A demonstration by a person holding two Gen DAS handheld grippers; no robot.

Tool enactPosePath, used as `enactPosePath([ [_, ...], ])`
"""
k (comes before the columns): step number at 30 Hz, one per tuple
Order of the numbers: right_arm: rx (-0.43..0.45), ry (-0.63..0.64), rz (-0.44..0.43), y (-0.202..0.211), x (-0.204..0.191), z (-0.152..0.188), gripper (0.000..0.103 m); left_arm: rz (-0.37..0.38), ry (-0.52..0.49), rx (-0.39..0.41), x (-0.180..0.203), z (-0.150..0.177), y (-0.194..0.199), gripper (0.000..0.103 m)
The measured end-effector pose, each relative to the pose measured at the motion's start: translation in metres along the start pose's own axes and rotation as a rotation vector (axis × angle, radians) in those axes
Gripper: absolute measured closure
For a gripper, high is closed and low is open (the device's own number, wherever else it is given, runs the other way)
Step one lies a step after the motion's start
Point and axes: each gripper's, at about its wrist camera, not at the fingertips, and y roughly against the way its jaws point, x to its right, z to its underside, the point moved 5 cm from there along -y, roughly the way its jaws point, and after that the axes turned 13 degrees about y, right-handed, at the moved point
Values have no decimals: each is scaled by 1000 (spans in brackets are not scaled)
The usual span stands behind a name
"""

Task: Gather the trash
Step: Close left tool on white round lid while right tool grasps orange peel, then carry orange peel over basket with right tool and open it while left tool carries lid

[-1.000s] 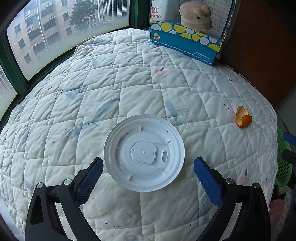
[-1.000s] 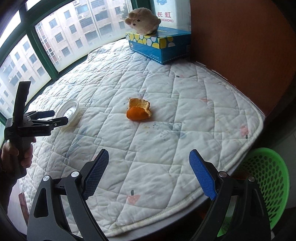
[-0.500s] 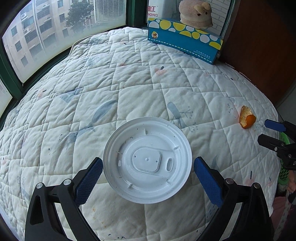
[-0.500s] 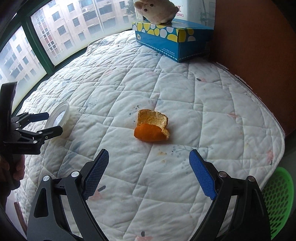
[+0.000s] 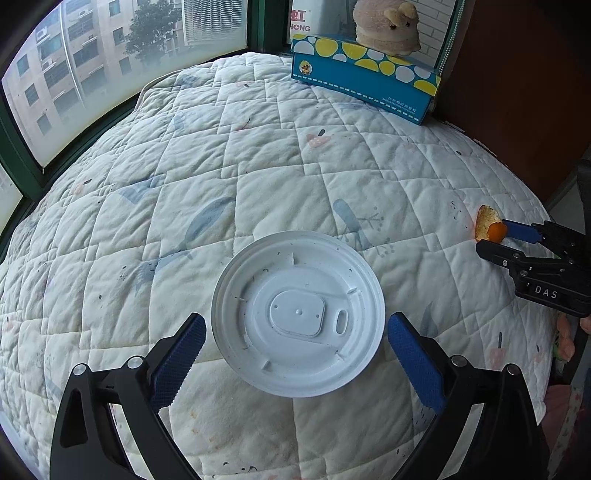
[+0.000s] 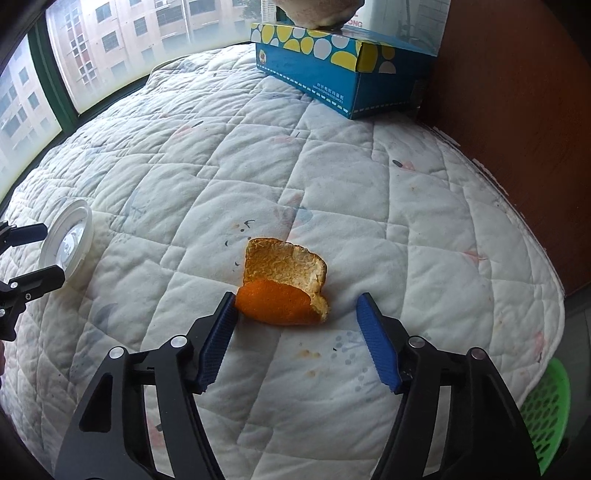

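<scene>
Nothing collected yet: curled orange peel scrap (image 6: 282,286) on the white quilted mat (image 6: 369,221) between the just-closing, not yet pinching right gripper (image 6: 297,325) jaws, round white plastic lid (image 5: 297,312) lying between the spread left gripper (image 5: 295,350) jaws, green mesh basket (image 6: 546,410) waiting.

Surface: a white quilt (image 5: 258,155) with diamond stitching and faint blue and pink prints, a few small stains showing. Far side: green-framed windows (image 5: 92,74) giving flat daylight and a view of pale apartment blocks and a tree; to the right, a brown wood panel (image 6: 517,129). Far corner: a blue box (image 6: 332,70) with yellow and white ovals, a beige plush toy (image 5: 386,20) on top.
</scene>
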Motion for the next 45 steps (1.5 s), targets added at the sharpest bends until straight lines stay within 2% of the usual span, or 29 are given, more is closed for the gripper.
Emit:
enactPosePath([
  [4,7,27,12,4,-3,1,55,-2,-5,0,1,1,-3,8],
  [10,23,-3,-11,14,-1,7,57,-5,-5,21,2,1,-4,9],
  [11,27,-13,-20,16,0,9,58,-6,-5,26,1,2,-3,12],
  [17,41,-68,-80,33,2,23,58,-19,5,43,2,5,4,14],
  [22,60,-73,-92,52,0,37,58,8,6,63,14,10,21,15],
  [33,109,-126,-67,105,22,82,58,94,-74,104,83,29,66,15],
  [45,117,-236,22,151,84,165,58,174,-186,108,191,65,86,15],
])
